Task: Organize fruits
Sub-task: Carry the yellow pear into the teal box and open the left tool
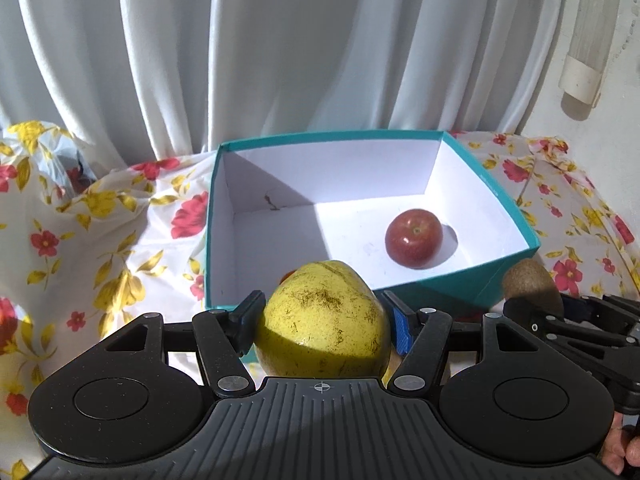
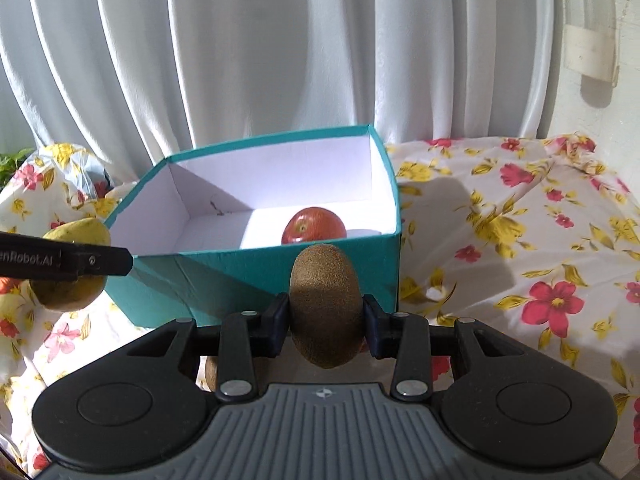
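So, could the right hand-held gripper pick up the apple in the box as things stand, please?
Probably not yet: the right hand-held gripper is shut on a kiwi, though the box is open-topped and the apple lies uncovered.

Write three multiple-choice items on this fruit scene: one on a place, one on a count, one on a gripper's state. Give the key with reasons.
1. Where is the round red apple?
A. on the flowered cloth
B. inside the teal cardboard box
C. in a gripper

2. How many fruits lie in the box?
A. one
B. two
C. three

3. What is the right gripper doing?
A. standing open and empty
B. shut on the fuzzy brown kiwi
C. shut on the box's rim

Key: 1 B, the apple sits on the box's white floor near its right wall. 2 A, only the apple shows inside; the yellow-green pear is in the left gripper, outside the box. 3 B, both pads press the kiwi's sides in front of the box.
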Motion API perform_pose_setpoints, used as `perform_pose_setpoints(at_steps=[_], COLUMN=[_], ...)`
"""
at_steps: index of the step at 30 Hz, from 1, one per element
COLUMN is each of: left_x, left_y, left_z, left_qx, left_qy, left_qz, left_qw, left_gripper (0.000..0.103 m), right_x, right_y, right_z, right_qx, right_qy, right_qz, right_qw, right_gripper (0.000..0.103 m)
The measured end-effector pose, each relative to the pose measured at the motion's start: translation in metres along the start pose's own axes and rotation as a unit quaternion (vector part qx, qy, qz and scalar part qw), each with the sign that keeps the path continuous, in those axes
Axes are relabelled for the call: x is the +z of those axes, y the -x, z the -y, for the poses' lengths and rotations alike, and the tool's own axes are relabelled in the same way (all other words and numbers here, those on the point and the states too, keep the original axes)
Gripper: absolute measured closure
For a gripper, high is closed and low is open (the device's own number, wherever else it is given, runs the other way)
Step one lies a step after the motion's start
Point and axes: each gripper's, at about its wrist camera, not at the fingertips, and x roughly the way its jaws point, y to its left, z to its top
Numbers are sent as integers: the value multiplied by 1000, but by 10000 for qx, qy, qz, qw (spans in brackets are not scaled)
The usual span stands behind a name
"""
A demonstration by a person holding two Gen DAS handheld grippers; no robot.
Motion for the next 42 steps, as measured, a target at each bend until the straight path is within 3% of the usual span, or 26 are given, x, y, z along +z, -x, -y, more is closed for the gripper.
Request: perform_pose_setpoints(at_steps=[9,42], left_x=[32,53], left_y=[-3,-88], left_z=[5,-17], left_qx=[96,448], left_qy=[-16,200], left_qz=[336,-135], left_qw=[9994,9987], left_gripper=[35,35], right_x=[9,36], right_y=[12,23], right_z=[0,5], right_qx=[-75,-430], right_qy=[-81,-202], right_qz=[304,833], right_qw=[9995,9954], right_gripper=[66,66])
